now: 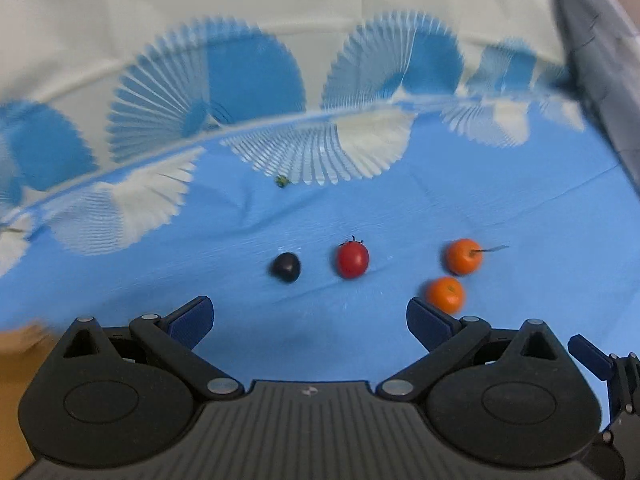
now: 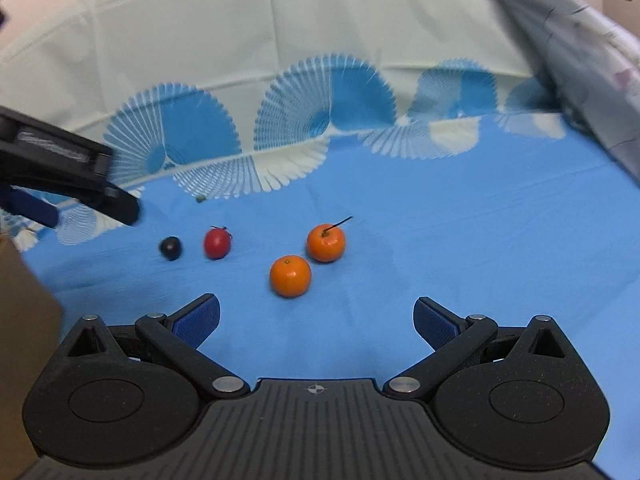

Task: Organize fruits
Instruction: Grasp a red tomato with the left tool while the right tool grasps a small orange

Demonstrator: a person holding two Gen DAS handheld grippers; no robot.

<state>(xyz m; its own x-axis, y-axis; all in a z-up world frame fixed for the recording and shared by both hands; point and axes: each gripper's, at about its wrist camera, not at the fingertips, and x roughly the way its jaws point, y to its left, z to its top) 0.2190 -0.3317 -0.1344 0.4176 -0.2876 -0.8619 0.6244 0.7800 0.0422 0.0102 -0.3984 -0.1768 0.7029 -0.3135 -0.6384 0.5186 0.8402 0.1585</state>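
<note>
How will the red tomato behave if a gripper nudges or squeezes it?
The tomato looks round and smooth, so a nudge would probably roll it across the blue cloth. Its glossy skin may slip between pads, and it likely bruises under a hard squeeze.

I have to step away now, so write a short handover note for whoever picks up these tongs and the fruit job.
Left tongs: open, empty, above the cloth.
Right tongs: open, empty.
On the blue tablecloth, all apart: dark grape, red tomato, stemmed orange, plain orange nearest the right tongs.
Done: nothing visibly sorted.
Left: all four fruits; no container clearly in view.
</note>
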